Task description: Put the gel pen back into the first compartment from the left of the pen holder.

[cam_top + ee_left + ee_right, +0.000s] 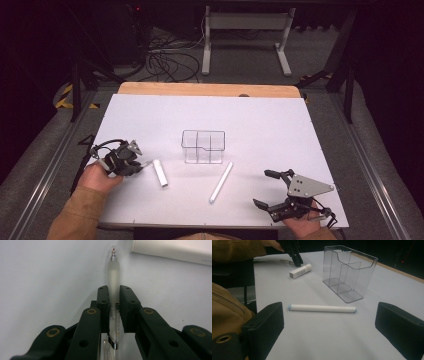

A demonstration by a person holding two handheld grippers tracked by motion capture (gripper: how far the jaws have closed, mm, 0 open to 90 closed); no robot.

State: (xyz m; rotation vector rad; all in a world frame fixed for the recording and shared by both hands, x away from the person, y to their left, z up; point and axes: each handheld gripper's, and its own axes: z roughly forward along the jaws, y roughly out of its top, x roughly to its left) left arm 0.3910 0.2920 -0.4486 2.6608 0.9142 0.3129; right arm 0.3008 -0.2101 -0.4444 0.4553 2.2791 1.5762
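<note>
A slim translucent pen with a metal clip [114, 282] is clamped in the left gripper [114, 293] at the table's near left. The right gripper [329, 322] is held wide apart, with nothing gripped, near a long white marker [322, 308].

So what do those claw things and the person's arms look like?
Each hand-held gripper, left and right, is black with two chunky jaws, brass-coloured rivets and a trailing black cable. The right one carries a grey three-cornered plate. The sleeves are tan-brown.
</note>
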